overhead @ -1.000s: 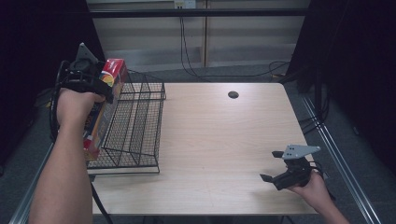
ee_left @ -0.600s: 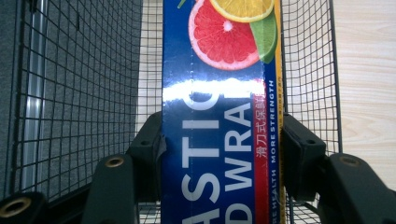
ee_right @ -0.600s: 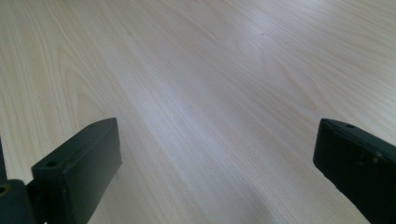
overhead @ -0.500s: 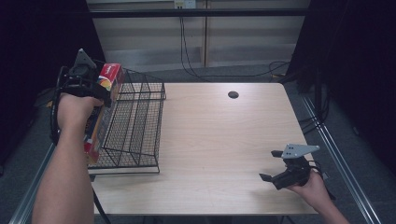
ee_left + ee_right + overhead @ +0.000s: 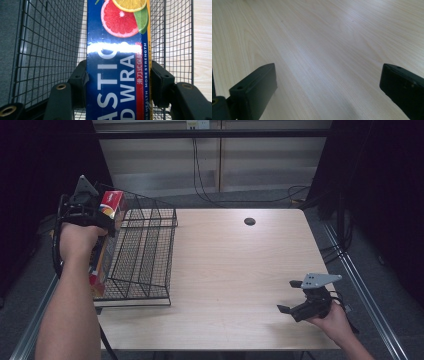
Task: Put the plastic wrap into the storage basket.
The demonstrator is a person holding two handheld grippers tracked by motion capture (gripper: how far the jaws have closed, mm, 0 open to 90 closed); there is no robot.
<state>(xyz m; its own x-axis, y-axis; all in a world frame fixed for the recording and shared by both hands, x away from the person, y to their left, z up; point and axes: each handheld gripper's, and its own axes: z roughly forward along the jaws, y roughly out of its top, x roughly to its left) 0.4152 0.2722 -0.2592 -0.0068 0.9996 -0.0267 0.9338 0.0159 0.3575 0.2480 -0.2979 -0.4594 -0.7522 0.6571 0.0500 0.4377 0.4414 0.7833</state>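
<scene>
Between my left jaws sits a plastic wrap box point(image 5: 117, 62), a long carton printed with citrus slices; the left gripper point(image 5: 117, 82) is clamped across its two narrow side walls near the upper end. The carton hangs steeply, lower end down, at the left wall of the wire basket point(image 5: 145, 255), whose mesh lies behind and to both sides of my jaws. In the high view it looks to pass just outside that wall, though I cannot tell for certain.

Handling, as I judge it: light, stiff cardboard with a glossy, somewhat slippery print. The walls would dent under hard pressure. A hold nearer mid-length would reduce swing; the present end grip leaves a long lever below the jaws.

My right gripper point(image 5: 300, 306) rests low over the bare tabletop point(image 5: 324, 50), jaws spread wide, holding nothing, well apart from the basket.

Compared with one second ago, my left hand and the carton have shifted slightly left and down beside the basket wall. The right gripper is unchanged.
</scene>
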